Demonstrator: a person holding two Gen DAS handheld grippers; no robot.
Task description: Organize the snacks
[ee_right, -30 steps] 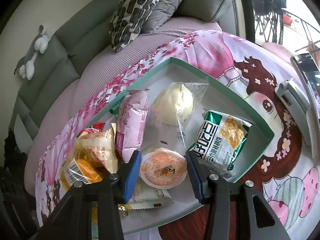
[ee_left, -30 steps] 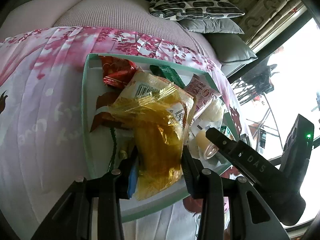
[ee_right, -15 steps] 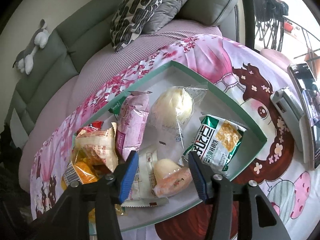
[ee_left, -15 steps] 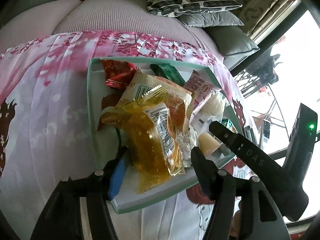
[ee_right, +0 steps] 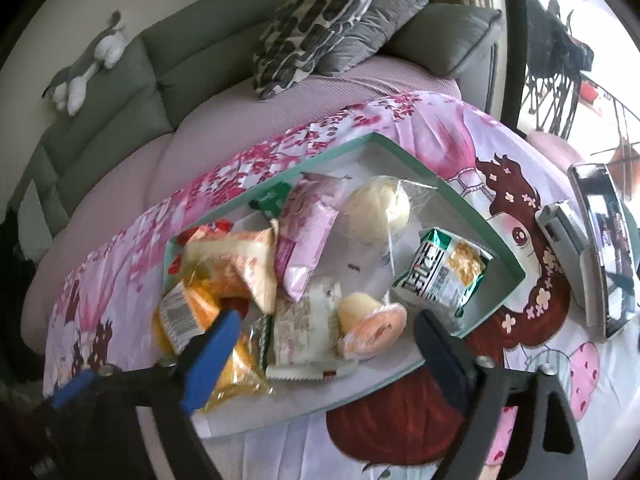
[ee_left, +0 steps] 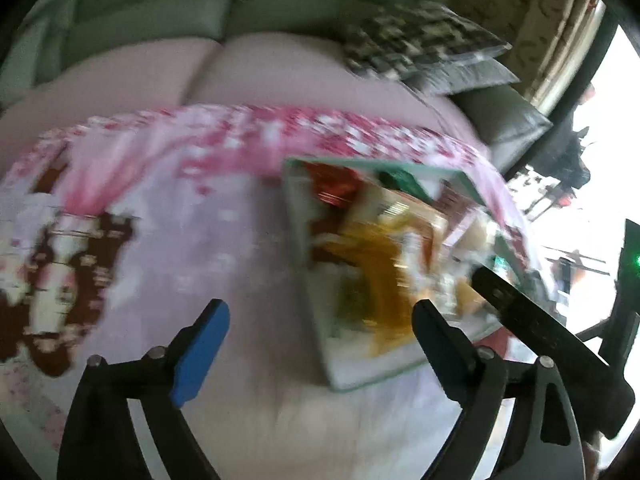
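Observation:
A shallow green-rimmed tray (ee_right: 404,156) on the pink printed cloth holds several snacks: a yellow bag (ee_right: 188,312), a pink packet (ee_right: 308,232), a wrapped bun (ee_right: 376,208), a green-and-white bag (ee_right: 444,272) and an orange jelly cup (ee_right: 372,332) lying on its side. My right gripper (ee_right: 328,322) hangs over the tray's near edge, its jaws opening, with the cup just beyond them and untouched. The left wrist view is blurred. There my left gripper (ee_left: 320,316) is opening over bare cloth at the tray's (ee_left: 296,216) left side, with the yellow bag (ee_left: 380,280) lying free in the tray.
A phone (ee_right: 604,248) and a small silver device (ee_right: 560,224) lie on the cloth right of the tray. Behind are a sofa with a patterned cushion (ee_right: 316,20) and a plush toy (ee_right: 88,64). The right gripper's black body (ee_left: 532,332) shows in the left wrist view.
Both grippers opened wide and drew back upward. The left one let go of the yellow bag and swung left of the tray. The right one released the jelly cup, which tipped onto its side.

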